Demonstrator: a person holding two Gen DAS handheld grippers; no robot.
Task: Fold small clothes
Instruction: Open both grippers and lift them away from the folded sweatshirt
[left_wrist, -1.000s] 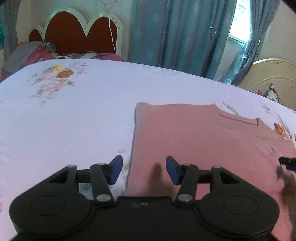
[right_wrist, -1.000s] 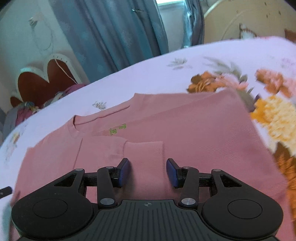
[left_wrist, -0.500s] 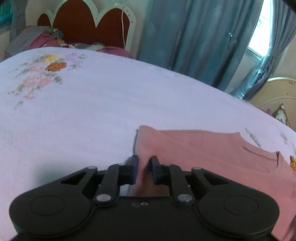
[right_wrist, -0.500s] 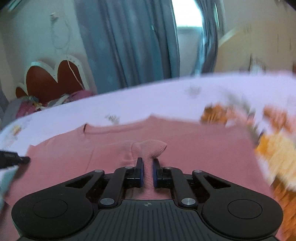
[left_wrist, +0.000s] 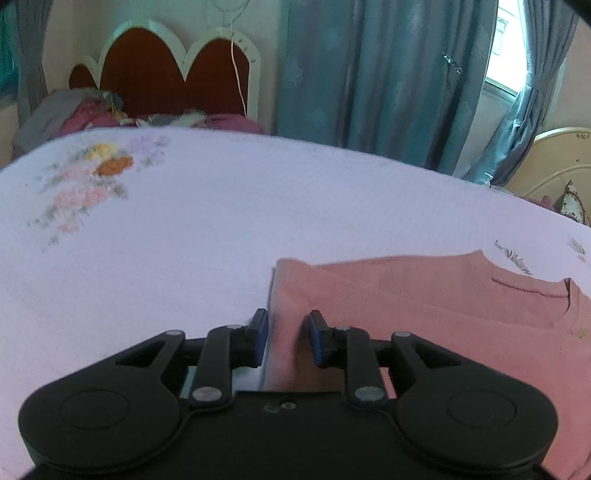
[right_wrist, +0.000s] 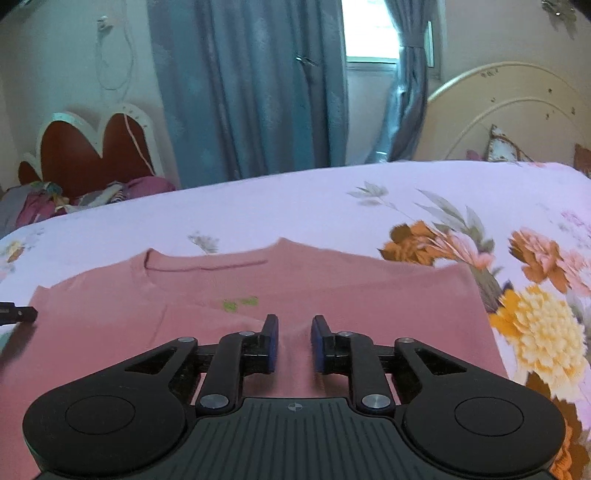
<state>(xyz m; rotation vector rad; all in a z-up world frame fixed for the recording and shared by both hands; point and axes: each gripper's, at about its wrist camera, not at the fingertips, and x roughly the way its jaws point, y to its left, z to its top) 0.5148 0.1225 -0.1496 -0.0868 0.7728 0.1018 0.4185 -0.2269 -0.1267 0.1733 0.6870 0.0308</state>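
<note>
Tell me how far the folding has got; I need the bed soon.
Done: the pink shirt lies flat on the floral sheet, with a sleeve apparently folded in over its body. In hand: the left tool and right tool sit at its near edge, jaws opening, cloth between the pads of each. Left: the fold up to the collar, which lies uncovered at the far end.

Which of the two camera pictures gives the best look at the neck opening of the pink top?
The right wrist view: the pink top lies broad across it, with the whole neck opening and a small green mark below. The left wrist view catches only part of the neckline at the right edge.
</note>
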